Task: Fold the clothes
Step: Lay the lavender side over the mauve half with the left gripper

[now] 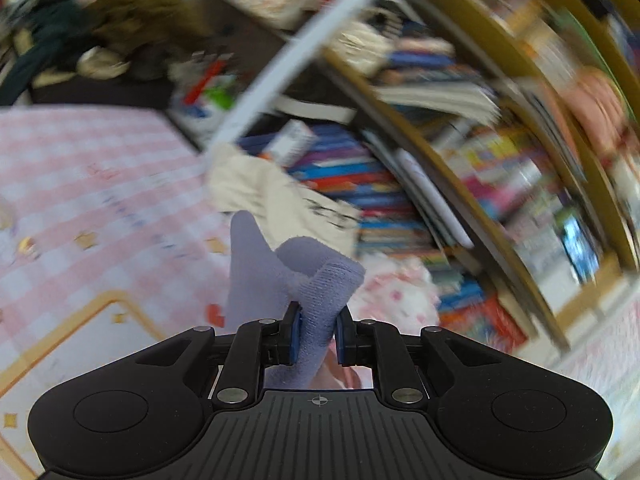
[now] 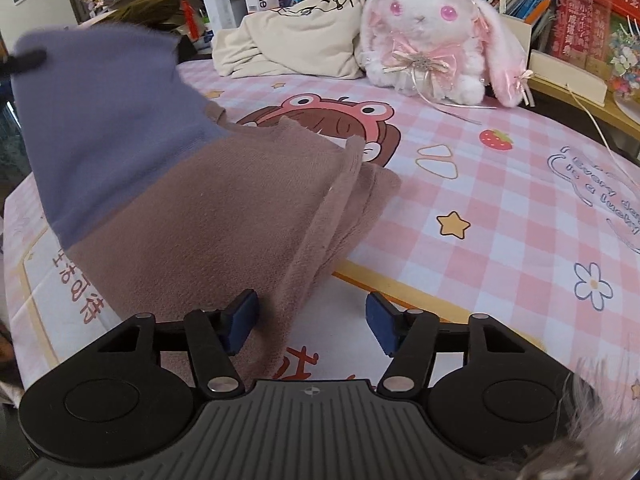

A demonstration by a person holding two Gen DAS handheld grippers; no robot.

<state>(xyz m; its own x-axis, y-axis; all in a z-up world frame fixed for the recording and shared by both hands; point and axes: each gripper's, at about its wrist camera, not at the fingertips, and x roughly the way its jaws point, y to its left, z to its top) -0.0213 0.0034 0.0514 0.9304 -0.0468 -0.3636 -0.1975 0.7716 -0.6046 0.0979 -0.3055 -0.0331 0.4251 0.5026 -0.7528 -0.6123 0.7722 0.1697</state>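
Left wrist view: left gripper [image 1: 316, 330] clamped on a purple-and-brown garment [image 2: 192, 208], lifting one end.
Right gripper [image 2: 310, 322], apart, likely must pinch the brown hem next.

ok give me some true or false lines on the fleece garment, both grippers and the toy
1. The left gripper pinches the purple end of the purple and brown fleece garment. True.
2. The right gripper clamps the brown part. False: its fingers stand apart; the fabric only lies against one.
3. The white and pink plush rabbit sits on the pink checked bedsheet. True.
4. The garment lies fully flat. False: its purple end is lifted.
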